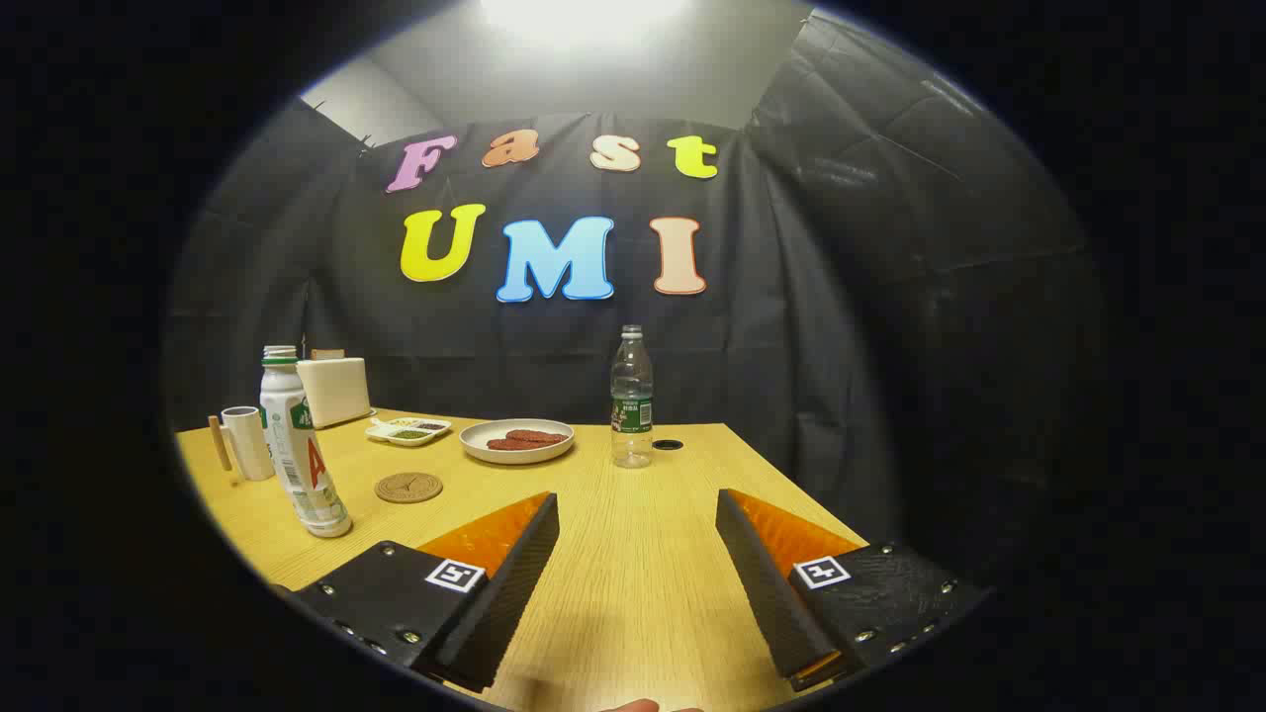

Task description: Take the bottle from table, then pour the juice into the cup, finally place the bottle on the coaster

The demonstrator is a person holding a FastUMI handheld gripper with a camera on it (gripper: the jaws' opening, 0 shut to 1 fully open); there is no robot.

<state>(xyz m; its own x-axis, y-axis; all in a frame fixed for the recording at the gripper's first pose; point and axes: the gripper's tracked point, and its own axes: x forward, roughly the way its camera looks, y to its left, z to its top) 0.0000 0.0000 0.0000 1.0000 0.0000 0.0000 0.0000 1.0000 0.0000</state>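
Gripper (638,514) fingers are spread wide apart w/ nothing between them, just bare light wooden table (633,593). 2 bottles on it: 1 white plastic juice bottle w/ green-and-red label (297,445), cap off, standing upright off to the left of the fingers, and 1 clear plastic water bottle w/ green label (631,400) farther back, roughly straight ahead. 1 round brown coaster (408,487) just right of the juice bottle. 1 white cup w/ handle (245,442) right behind the juice bottle. Also 1 white plate of reddish-brown food (517,440), 1 small divided white dish (407,430), 1 white box (334,389) at the back.
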